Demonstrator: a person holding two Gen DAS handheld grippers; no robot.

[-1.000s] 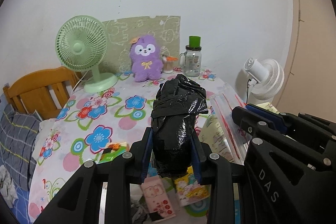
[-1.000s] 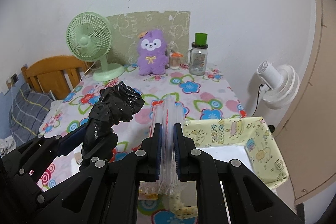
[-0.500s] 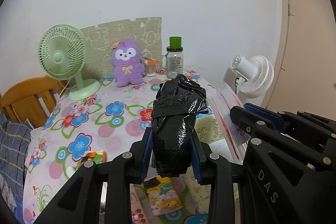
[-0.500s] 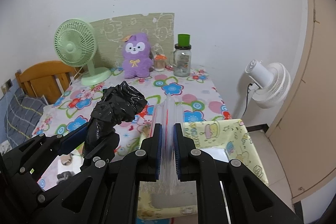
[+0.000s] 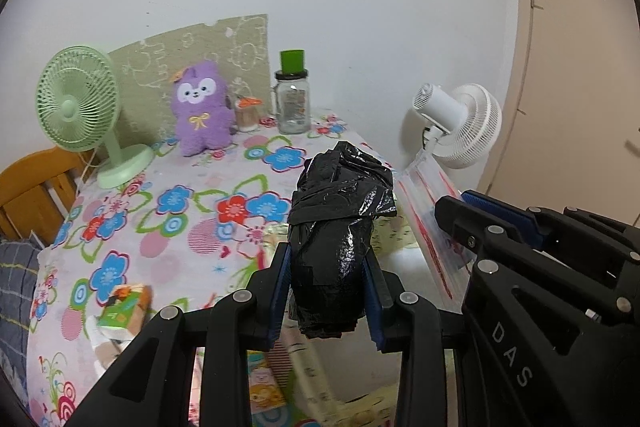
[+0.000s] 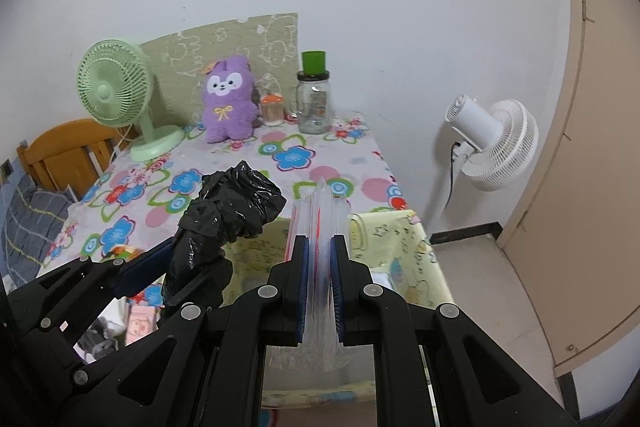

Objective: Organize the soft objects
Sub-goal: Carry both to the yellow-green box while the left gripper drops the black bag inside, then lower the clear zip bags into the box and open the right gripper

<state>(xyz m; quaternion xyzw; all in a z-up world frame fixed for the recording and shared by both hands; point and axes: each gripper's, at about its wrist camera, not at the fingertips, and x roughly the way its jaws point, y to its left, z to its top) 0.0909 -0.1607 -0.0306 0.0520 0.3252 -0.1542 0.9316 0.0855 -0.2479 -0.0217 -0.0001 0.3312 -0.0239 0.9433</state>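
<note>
My left gripper (image 5: 326,291) is shut on a rolled bundle of black plastic bags (image 5: 340,223), which sticks up between the blue pads. In the right wrist view that same black bundle (image 6: 228,211) shows at the left. A stack of clear zip bags with red seal lines (image 6: 320,223) stands upright, with my right gripper (image 6: 320,291) shut on it. In the left wrist view the clear zip bags (image 5: 432,223) and the right gripper appear at the right. Both grippers hang over a yellow cartoon-print fabric box (image 6: 404,251) that stands against the table's near edge.
A floral tablecloth (image 5: 192,211) covers the table. At its back stand a green desk fan (image 5: 80,111), a purple plush (image 5: 200,111), a small jar (image 5: 248,115) and a green-lidded bottle (image 5: 293,99). A white floor fan (image 6: 492,143) stands right. A wooden chair (image 6: 68,155) is left.
Both grippers have moved right with their loads, from over the table toward the yellow fabric box. The table's back items have drifted left in both views. Neither grip has changed.
</note>
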